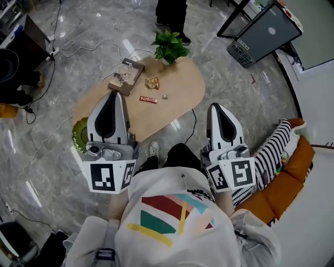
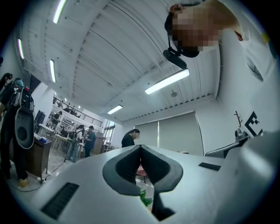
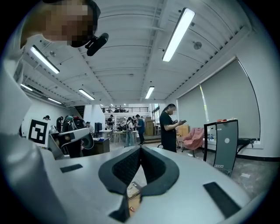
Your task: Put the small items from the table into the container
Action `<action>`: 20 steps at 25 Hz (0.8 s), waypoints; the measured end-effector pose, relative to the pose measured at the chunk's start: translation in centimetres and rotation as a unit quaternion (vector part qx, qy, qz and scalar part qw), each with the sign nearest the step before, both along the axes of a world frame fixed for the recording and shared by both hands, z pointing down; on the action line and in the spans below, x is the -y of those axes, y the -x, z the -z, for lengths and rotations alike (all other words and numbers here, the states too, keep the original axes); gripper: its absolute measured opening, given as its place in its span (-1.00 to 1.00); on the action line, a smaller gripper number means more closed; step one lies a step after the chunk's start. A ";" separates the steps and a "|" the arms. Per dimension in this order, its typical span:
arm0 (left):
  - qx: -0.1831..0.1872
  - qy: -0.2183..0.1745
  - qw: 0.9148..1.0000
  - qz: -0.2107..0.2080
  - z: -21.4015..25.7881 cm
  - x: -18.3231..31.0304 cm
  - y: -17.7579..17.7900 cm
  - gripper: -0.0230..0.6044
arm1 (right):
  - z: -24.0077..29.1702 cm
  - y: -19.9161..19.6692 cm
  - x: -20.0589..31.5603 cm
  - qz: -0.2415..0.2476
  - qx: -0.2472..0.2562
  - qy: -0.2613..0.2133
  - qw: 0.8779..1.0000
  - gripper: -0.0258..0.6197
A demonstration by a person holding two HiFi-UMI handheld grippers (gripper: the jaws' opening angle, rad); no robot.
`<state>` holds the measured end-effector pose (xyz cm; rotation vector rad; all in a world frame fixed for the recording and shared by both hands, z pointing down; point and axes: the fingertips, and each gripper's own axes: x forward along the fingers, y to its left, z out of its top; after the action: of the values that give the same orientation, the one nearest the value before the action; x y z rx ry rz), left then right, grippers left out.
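Note:
In the head view a low oval wooden table (image 1: 182, 86) carries a red wrapped bar (image 1: 148, 99), a snack packet (image 1: 152, 82) and a tiny round item (image 1: 165, 96). A green glass dish (image 1: 79, 134) sits at the table's near left edge, partly hidden by my left gripper (image 1: 111, 99). That gripper hangs over the table's near left part, jaws shut and empty. My right gripper (image 1: 215, 107) is off the table's near right edge over the floor, also shut and empty. The left gripper (image 2: 140, 146) and the right gripper (image 3: 140, 148) both point out into the room.
A book (image 1: 127, 76) and a potted plant (image 1: 169, 47) stand at the table's far side. A person (image 1: 172, 15) stands behind it. Cables (image 1: 78, 49) run over the marble floor, a grey panel on a stand (image 1: 263, 31) is at far right, and an orange sofa (image 1: 292, 172) with a striped cushion (image 1: 271, 156) at near right.

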<state>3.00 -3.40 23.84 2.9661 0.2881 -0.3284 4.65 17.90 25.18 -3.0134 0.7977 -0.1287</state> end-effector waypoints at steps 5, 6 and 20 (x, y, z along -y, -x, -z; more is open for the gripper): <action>0.000 0.024 0.999 0.034 -0.4 2.0 -0.8 -0.90 | -0.4 -3.0 0.4 -0.003 0.013 -0.022 1.000 -0.88; 0.003 0.026 0.999 0.044 -0.6 2.3 -0.9 -0.90 | -0.6 -3.6 0.7 0.007 0.016 -0.025 1.000 -0.88; 0.013 -0.033 0.972 0.233 -0.9 3.9 -4.9 -0.90 | -2.6 -17.4 4.5 0.189 0.015 -0.059 0.980 -0.71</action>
<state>7.91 -7.31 24.77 3.0701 -0.4177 -0.3344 22.00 13.44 27.81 -2.7085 1.3160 -0.1262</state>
